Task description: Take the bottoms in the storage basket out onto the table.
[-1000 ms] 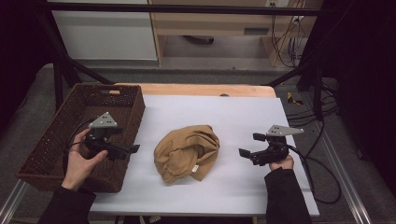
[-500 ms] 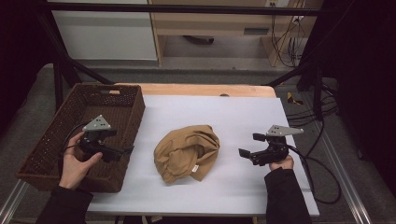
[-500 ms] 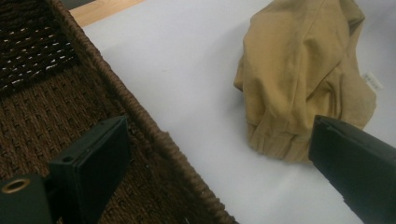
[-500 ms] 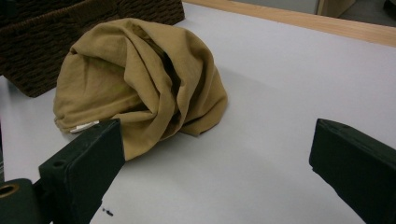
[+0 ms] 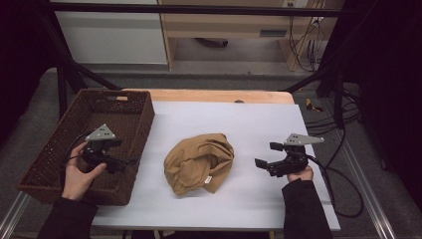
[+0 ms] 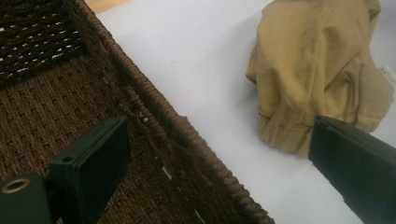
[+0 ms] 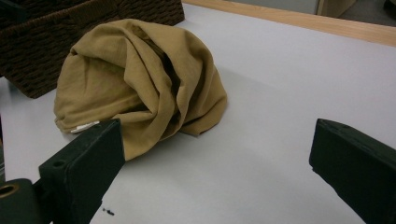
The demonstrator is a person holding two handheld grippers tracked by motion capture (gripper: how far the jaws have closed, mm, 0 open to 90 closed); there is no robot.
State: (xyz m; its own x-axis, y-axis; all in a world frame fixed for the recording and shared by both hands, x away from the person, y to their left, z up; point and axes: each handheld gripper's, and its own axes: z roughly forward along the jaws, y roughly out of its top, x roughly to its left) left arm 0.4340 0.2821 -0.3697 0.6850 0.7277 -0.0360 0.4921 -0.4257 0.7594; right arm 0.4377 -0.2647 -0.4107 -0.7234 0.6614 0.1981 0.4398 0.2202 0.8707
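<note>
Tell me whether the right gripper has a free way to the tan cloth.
Probably yes. The right gripper is open and faces the cloth across bare white table; nothing lies between them.

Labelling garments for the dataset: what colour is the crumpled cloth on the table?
Tan, a mustard-brown, plain with no pattern. The crumpled cloth shows best in the right gripper view.

The setting is a lab or recording workspace — not a home. A desk (image 5: 259,124) with a white top and a bare wooden far edge stands inside a black metal frame (image 5: 199,9). Loose cables (image 5: 303,35) trail over the grey floor (image 5: 239,74) behind it — beside plain wooden furniture (image 5: 234,25) and a white cabinet (image 5: 112,35).
</note>
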